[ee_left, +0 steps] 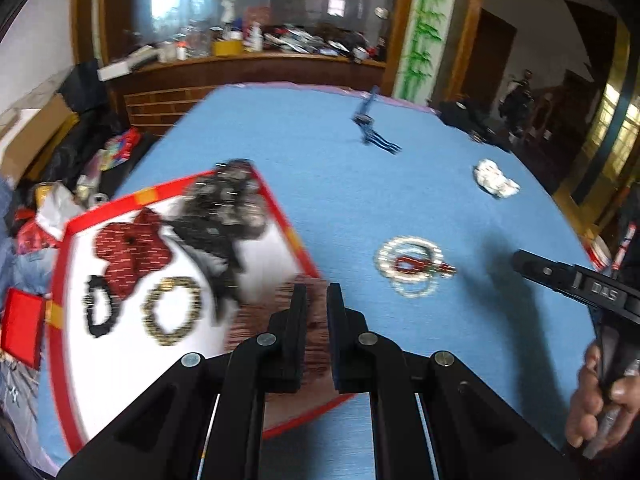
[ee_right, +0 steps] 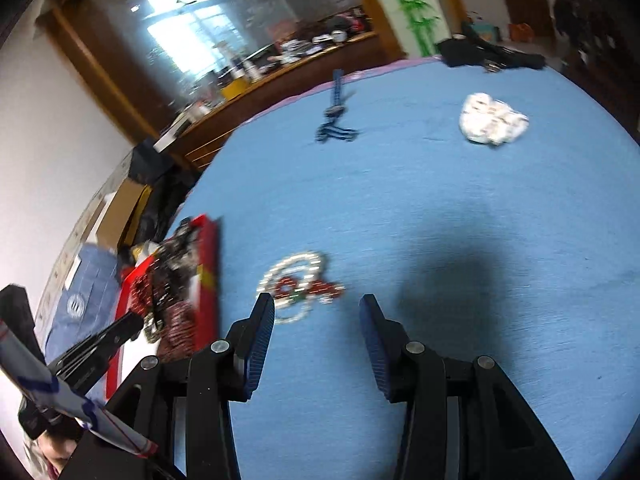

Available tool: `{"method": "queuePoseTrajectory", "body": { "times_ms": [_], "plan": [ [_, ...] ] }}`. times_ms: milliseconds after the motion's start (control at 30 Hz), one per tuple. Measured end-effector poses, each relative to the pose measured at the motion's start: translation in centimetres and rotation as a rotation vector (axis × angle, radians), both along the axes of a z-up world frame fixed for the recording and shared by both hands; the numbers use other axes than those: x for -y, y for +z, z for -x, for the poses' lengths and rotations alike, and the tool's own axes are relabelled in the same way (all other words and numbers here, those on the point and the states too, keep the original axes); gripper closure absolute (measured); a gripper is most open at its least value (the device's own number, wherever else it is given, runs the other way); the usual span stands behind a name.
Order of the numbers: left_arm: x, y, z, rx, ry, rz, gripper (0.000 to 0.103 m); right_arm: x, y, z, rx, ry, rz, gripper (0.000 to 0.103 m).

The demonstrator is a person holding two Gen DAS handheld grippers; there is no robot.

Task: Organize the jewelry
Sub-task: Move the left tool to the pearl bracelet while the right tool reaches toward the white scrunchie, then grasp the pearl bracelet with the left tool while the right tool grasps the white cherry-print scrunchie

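Observation:
A red-rimmed white tray (ee_left: 276, 200) on the blue cloth holds a dark red bead piece (ee_left: 128, 252), a black bracelet (ee_left: 100, 308), a gold bracelet (ee_left: 172, 310) and a heap of dark chains (ee_left: 224, 208). My left gripper (ee_left: 316, 294) hangs shut and empty over the tray's near right corner. To its right, a loose pile of white bead rings and red beads (ee_left: 412, 266) lies on the cloth. In the right wrist view my right gripper (ee_right: 317, 302) stands open and empty, with that pile (ee_right: 300, 282) just beyond its left fingertip.
A blue strap-like item (ee_left: 372, 124) lies far back on the round table (ee_left: 440, 360), and a crumpled white cloth (ee_left: 496, 180) at the back right. A hand (ee_left: 592, 392) holds the right gripper's handle. Clutter and boxes surround the table's left side.

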State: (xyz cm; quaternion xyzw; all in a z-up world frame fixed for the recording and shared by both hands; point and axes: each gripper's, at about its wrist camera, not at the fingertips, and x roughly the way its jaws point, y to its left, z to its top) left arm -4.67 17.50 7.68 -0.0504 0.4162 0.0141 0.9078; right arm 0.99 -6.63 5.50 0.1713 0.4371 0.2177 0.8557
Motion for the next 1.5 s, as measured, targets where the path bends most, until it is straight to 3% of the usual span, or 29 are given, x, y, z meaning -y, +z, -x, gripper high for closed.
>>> {"method": "queuePoseTrajectory", "body": {
  "times_ms": [200, 500, 633, 867, 1500],
  "plan": [
    [2.6, -1.0, -4.7, -0.101, -0.066, 0.101, 0.094, 2.6, -1.9, -1.3, -0.023, -0.04, -0.034, 0.055],
    [5.1, -5.5, -12.3, -0.258, -0.054, 0.101, 0.095, 4.0, -3.0, -2.2, -0.036, -0.045, -0.07, 0.055],
    [5.3, -6.6, -14.0, -0.281, -0.033, 0.078, 0.095, 4.1, -2.8, -2.1, -0.033, -0.033, -0.093, 0.055],
    [5.2, -6.8, -15.2, -0.29, -0.019, 0.047, 0.095, 4.3, -2.9, -2.1, -0.045, -0.018, -0.134, 0.055],
    [6.2, -7.2, -15.0, -0.307, -0.096, -0.022, 0.092, 4.3, -2.9, -2.2, -0.053, -0.017, -0.142, 0.055]
  ]
}}
